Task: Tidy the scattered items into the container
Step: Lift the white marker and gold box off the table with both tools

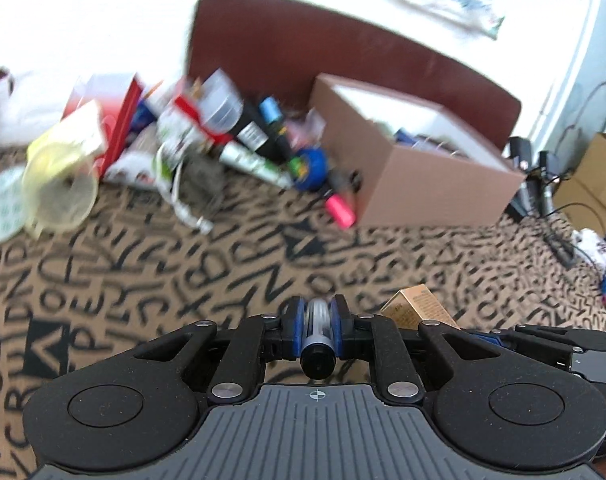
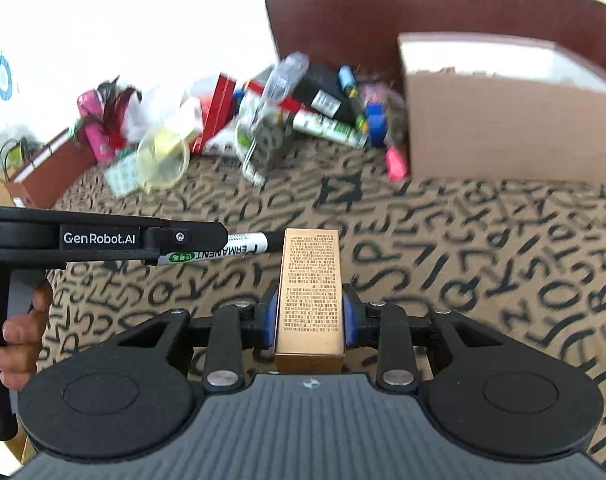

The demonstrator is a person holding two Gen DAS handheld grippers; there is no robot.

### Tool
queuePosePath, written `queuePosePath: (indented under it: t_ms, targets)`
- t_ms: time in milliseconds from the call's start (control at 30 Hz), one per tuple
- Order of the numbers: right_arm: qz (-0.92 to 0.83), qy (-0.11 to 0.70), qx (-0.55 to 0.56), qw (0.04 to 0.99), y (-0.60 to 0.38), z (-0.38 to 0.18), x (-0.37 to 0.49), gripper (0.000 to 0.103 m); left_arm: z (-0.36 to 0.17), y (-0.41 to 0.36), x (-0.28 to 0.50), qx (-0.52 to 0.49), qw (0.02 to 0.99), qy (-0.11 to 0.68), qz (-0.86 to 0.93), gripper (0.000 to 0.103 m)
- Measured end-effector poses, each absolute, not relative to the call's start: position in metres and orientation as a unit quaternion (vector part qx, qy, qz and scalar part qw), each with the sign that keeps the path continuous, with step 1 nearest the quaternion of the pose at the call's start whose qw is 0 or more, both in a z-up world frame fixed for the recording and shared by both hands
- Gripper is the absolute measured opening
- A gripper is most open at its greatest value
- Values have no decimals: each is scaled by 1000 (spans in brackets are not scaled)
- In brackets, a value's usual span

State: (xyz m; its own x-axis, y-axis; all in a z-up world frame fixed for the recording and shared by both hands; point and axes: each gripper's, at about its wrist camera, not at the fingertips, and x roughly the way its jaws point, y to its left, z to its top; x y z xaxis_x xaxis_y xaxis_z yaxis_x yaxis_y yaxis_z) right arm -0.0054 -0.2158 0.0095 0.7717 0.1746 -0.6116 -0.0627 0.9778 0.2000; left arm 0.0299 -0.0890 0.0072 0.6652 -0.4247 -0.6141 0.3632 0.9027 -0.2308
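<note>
My left gripper (image 1: 318, 312) is shut on a black-and-white permanent marker (image 1: 318, 336), held above the patterned bedspread. The marker also shows in the right wrist view (image 2: 223, 249), sticking out of the left gripper (image 2: 219, 240). My right gripper (image 2: 309, 312) is shut on a gold carton (image 2: 309, 292); the carton shows low right in the left wrist view (image 1: 419, 306). The open cardboard box (image 1: 415, 176) stands ahead to the right, with some items inside, and also shows in the right wrist view (image 2: 511, 128). A pile of scattered items (image 1: 239, 140) lies left of the box.
A pink highlighter (image 1: 341, 210) lies against the box's near corner. A yellowish clear cup (image 1: 59, 188) lies on its side at the left. A dark red headboard (image 1: 343, 56) stands behind. Cables and another cardboard box (image 1: 595, 184) are at the far right.
</note>
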Motion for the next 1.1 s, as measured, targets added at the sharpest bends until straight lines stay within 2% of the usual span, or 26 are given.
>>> queuePosePath:
  t_ms: [33,133,167,200,267,300,333,367,467,500,567,600,733,767,800,900,967,1000,1033,1100]
  targets:
    - [62,326,85,939,-218,13,-6,35,8,-93,30,-39,912,346,-218,1]
    - [56,324,85,941,-225,14,-6,35,-4,-101,34,-18,902,369,-222,0]
    - [52,328,85,939,-226,11,-5,35,-12,-103,36,-10,897,382,-221,6]
    - [49,335,86,937,-227,7,-4,35,-19,-104,37,-2,892,395,-220,26]
    - [46,349,90,932,-229,-3,-3,35,-34,-107,37,12,885,417,-207,29]
    - [45,355,92,929,-229,-8,-3,35,-39,-106,35,16,886,416,-204,45]
    - [44,359,92,928,-229,-11,-3,35,-43,-106,33,20,884,419,-206,49]
    - [44,362,93,926,-229,-14,-4,35,-46,-106,33,24,881,424,-210,50]
    - [43,367,99,924,-232,-18,-3,35,-52,-105,30,37,877,426,-218,49]
    - [43,366,101,924,-233,-18,-4,35,-52,-106,29,43,878,424,-218,36]
    - [43,368,103,923,-234,-20,-3,35,-53,-107,28,56,879,422,-215,15]
    - [43,370,104,922,-233,-21,-2,35,-52,-107,27,57,878,423,-217,11]
    - [43,380,104,918,-231,-29,0,35,-52,-106,29,57,877,424,-220,11]
    - [43,379,103,918,-230,-29,0,35,-52,-107,29,58,877,423,-221,15]
    - [43,380,103,918,-230,-28,0,35,-52,-107,29,59,876,423,-223,26]
    - [44,382,97,918,-229,-29,1,35,-54,-110,28,72,878,416,-226,29]
    - [44,384,85,919,-226,-29,4,35,-55,-113,28,79,879,411,-228,27]
    - [44,384,73,919,-224,-30,6,35,-55,-114,28,81,880,409,-227,16]
    - [45,384,58,920,-220,-30,8,35,-55,-114,29,79,881,409,-225,12]
    - [43,383,35,922,-215,-31,10,35,-52,-111,31,56,881,413,-222,12]
